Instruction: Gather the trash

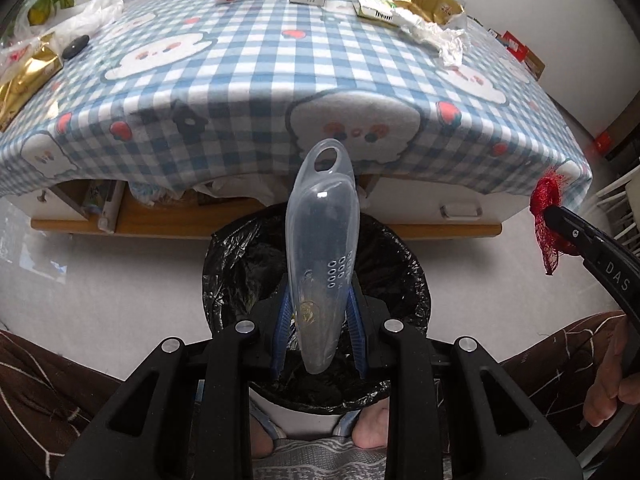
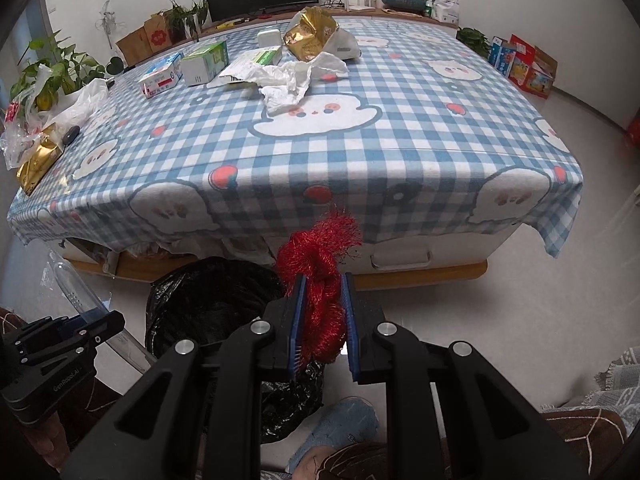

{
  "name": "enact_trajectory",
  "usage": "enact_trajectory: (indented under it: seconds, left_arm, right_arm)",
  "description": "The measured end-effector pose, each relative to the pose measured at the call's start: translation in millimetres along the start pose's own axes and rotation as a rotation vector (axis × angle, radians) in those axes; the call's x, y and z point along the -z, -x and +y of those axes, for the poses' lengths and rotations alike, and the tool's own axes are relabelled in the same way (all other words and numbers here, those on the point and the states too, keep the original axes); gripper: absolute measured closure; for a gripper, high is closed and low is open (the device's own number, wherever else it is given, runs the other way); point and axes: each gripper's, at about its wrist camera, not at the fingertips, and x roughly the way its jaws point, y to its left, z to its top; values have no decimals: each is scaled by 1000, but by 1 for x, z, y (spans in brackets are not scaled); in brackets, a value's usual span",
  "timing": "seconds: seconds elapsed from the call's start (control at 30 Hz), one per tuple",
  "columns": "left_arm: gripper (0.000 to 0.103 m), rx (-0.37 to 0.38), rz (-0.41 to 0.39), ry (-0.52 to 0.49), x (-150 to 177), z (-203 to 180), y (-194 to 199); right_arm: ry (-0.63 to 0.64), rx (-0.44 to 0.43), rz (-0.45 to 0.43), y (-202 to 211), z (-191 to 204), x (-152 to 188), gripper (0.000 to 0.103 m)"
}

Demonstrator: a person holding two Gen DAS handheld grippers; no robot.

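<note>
My left gripper [image 1: 319, 312] is shut on a clear plastic case [image 1: 320, 240] with a hang hole at its top, held upright directly over the bin lined with a black bag [image 1: 240, 264] on the floor. My right gripper [image 2: 323, 300] is shut on a bunch of red mesh netting [image 2: 320, 264], just right of the black-lined bin [image 2: 200, 300]. The left wrist view shows the red netting [image 1: 546, 216] at the far right, off to the side of the bin. The clear case [image 2: 70, 284] and left gripper appear at the left of the right wrist view.
A low table under a blue checked cloth [image 1: 248, 80] stands behind the bin. It carries cartons [image 2: 204, 62], crumpled white paper [image 2: 288, 80], gold foil bags [image 2: 310, 38] and plastic bags [image 2: 80, 104]. A person's legs and slippered feet [image 2: 340, 428] are close to the bin.
</note>
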Motion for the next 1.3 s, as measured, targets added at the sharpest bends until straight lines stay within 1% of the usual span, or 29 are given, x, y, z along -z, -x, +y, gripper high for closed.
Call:
enact_trajectory:
  seconds: [0.27, 0.37, 0.53, 0.77, 0.97, 1.17, 1.3]
  left_arm:
    - [78, -14, 14, -4, 4, 5, -18]
    - [78, -11, 22, 1, 6, 9, -26]
    - [78, -28, 41, 2, 9, 13, -41]
    - [78, -41, 82, 2, 12, 16, -66]
    - [78, -37, 115, 0, 13, 13, -87]
    - [78, -29, 130, -14, 12, 5, -101]
    - [78, -21, 127, -26, 12, 0, -104]
  right_arm:
    - [-4, 7, 58, -27, 4, 17, 87]
    - [6, 15, 79, -39, 9, 21, 87]
    - [18, 22, 109, -52, 14, 26, 87]
    - [14, 34, 140, -68, 14, 29, 87]
    - [6, 38, 159, -80, 15, 28, 87]
    - [4, 38, 174, -90, 16, 27, 87]
    - [0, 38, 177, -94, 16, 26, 87]
